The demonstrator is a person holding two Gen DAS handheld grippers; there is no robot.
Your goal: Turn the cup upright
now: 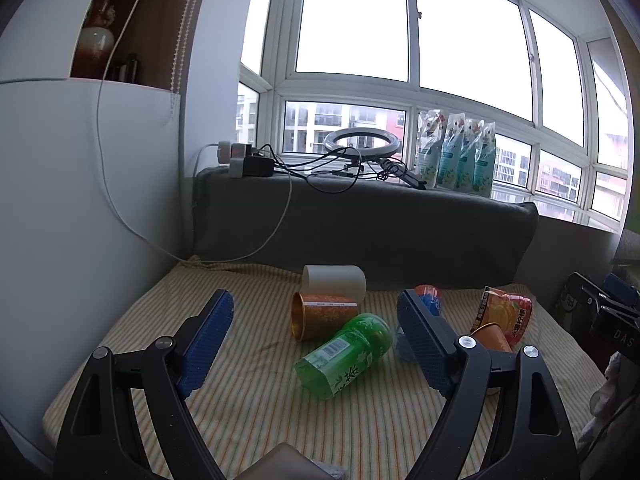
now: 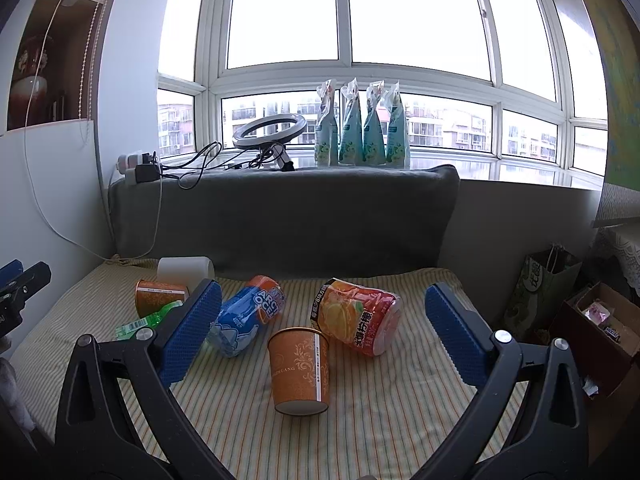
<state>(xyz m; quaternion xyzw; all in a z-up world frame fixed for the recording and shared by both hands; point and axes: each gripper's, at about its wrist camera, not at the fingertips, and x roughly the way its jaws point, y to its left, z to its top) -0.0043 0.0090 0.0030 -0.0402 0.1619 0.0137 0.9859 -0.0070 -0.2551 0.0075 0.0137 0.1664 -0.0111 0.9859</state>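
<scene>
On the striped mat [image 2: 380,420], going left to right in the right wrist view: a white cup [image 2: 186,269] lies on its side at the back, near the grey cushion [image 2: 288,216]. Just in front of it an orange cup [image 2: 160,296] also lies on its side, mouth to the left. A green bottle [image 2: 150,320] lies beside that, partly hidden by the right gripper's left finger. Next comes a blue bottle [image 2: 248,316] on its side, then a 2nd orange cup [image 2: 299,370] standing upright, mouth up, between the fingers of the right gripper [image 2: 324,332]. That gripper is spread wide and holds nothing. A red-orange bottle [image 2: 358,316] lies just behind and to the right of the upright cup, close to it or touching.

In the left wrist view the left gripper [image 1: 316,336] is likewise wide apart and grips nothing. Between its fingers lie the white cup [image 1: 334,280], the tipped orange cup [image 1: 324,314] and the green bottle [image 1: 346,354], the bottle touching the cup. The right finger hides most of the blue bottle [image 1: 428,298].

On the sill sit a ring light [image 2: 269,130] and 4 pouches [image 2: 362,128].
</scene>
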